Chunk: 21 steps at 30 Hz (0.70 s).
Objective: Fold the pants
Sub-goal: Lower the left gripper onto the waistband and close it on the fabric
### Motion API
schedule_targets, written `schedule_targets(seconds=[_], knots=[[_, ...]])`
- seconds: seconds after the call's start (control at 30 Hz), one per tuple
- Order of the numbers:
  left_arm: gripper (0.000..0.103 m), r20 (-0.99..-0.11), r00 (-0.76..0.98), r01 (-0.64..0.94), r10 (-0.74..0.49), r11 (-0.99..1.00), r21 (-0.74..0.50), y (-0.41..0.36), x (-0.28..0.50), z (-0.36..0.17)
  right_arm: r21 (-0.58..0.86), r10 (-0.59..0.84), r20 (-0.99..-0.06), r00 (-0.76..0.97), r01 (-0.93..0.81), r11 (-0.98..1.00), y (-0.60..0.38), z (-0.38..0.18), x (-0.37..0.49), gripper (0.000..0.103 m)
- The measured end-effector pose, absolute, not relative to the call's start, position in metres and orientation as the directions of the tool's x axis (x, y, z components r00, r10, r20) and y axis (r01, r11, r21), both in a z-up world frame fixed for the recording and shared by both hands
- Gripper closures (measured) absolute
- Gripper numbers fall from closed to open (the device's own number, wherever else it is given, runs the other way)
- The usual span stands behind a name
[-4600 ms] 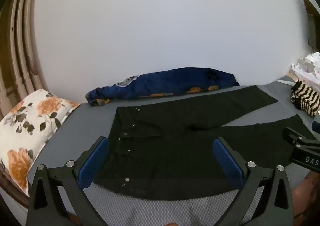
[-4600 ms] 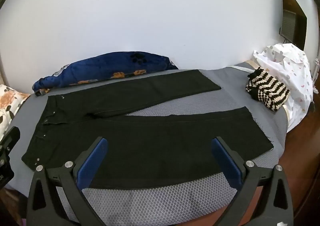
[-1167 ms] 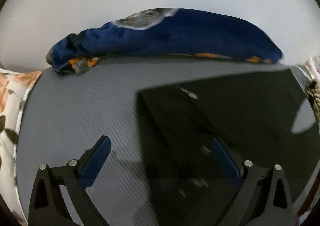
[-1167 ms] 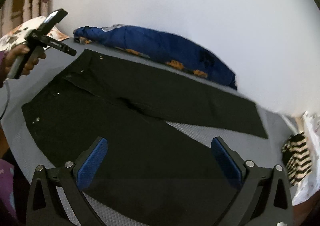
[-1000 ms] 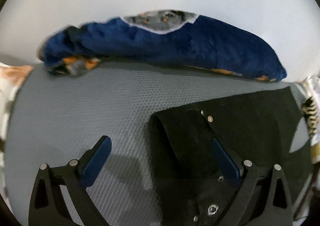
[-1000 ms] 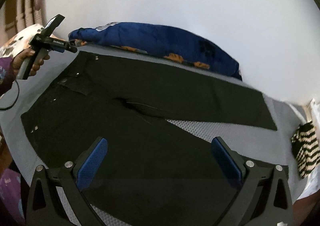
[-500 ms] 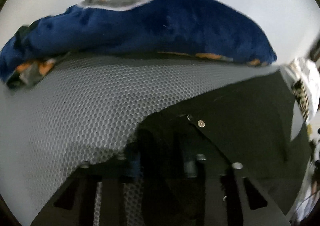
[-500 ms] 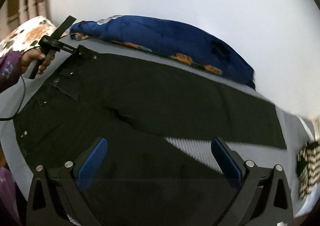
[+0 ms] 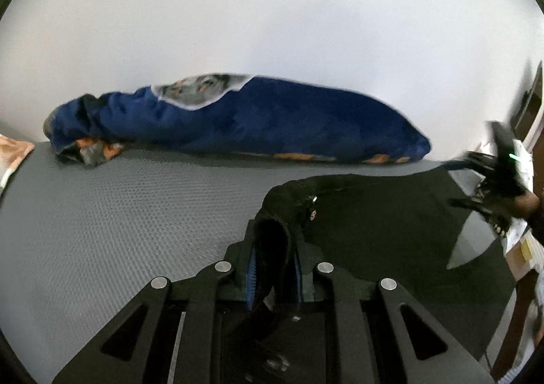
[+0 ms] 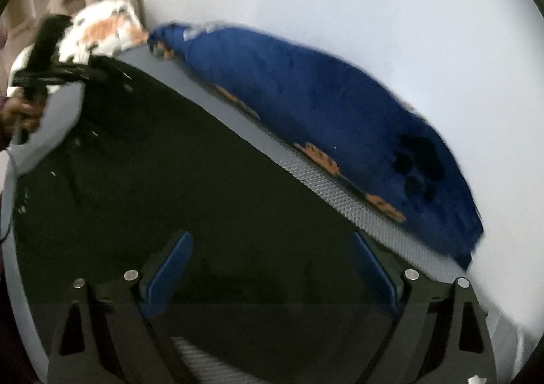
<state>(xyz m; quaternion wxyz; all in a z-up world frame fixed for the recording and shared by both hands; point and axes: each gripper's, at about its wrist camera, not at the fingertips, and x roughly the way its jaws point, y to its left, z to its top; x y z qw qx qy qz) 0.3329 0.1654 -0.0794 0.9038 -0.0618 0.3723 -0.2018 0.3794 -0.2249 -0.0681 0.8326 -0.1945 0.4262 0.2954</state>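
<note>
Jaws of the left gripper point(image 9: 273, 268) are pressed together on a bunched fold of the black pants point(image 9: 384, 214), pinching the waistband corner between the blue pads point(image 9: 252, 270); the cloth rises out of the jaws in a dark hump with two small metal studs showing just above them. From that pinch the pants spread away to the right across the grey mesh bed point(image 9: 119, 214). Beyond them a blue blanket point(image 9: 272, 118) lies rolled along the white wall, and a corner of a floral pillow point(image 9: 13, 151) shows at the left edge. At the far right of the left wrist view the right gripper point(image 9: 499, 180) appears, blurred, over the far end of the garment. Seen from its own camera, the right gripper point(image 10: 272, 271) has its jaws spread wide, with nothing between them; the pants point(image 10: 190, 180) lie flat directly below and ahead, filling the space between the blue fingers point(image 10: 168, 268), though whether the tips touch the cloth cannot be told. Far up on the left of that view the left gripper point(image 10: 71, 72) holds the waist end lifted, with the pillow point(image 10: 102, 30) behind it.
</note>
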Motion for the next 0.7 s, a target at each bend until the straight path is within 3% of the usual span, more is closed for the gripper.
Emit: schedule_targets(seconds=[0.2, 0.33, 0.4, 0.43, 0.6, 0.63, 0.67, 0.7], knots=[[0.086, -0.600, 0.664, 0.312, -0.446, 0.895, -0.320, 0.172, 0.292, -0.068, -0.076, 0.314, -0.891, 0.326, -0.792, 0.606, -0.202, -0.101, 0.431, 0.019], [0.086, -0.590, 0.676, 0.296, -0.442, 0.896, -0.332, 0.172, 0.282, -0.068, -0.078, 0.281, -0.919, 0.277, -0.825, 0.560, -0.193, -0.119, 0.456, 0.029], [0.086, -0.589, 0.676, 0.291, -0.443, 0.895, -0.339, 0.172, 0.278, -0.068, -0.048, 0.263, -0.938, 0.228, -0.833, 0.551, -0.190, -0.132, 0.469, 0.042], [0.086, -0.589, 0.675, 0.291, -0.445, 0.893, -0.343, 0.171, 0.277, -0.068, -0.028, 0.259, -0.944, 0.204, -0.832, 0.554, -0.189, -0.136, 0.473, 0.056], [0.086, -0.591, 0.671, 0.292, -0.448, 0.892, -0.345, 0.166, 0.269, -0.069, -0.007, 0.235, -0.960, 0.154, -0.850, 0.527, -0.181, -0.146, 0.480, 0.059], [0.086, -0.592, 0.669, 0.292, -0.449, 0.892, -0.346, 0.165, 0.270, -0.070, -0.004, 0.232, -0.961, 0.150, -0.847, 0.531, -0.180, -0.146, 0.480, 0.068], [0.086, -0.594, 0.668, 0.290, -0.448, 0.892, -0.347, 0.164, 0.271, -0.070, -0.005, 0.227, -0.963, 0.149, -0.846, 0.533, -0.180, -0.146, 0.480, 0.083], [0.086, -0.595, 0.668, 0.286, -0.447, 0.893, -0.349, 0.164, 0.272, -0.071, -0.021, 0.211, -0.965, 0.157, -0.845, 0.534, -0.181, -0.145, 0.477, 0.090]])
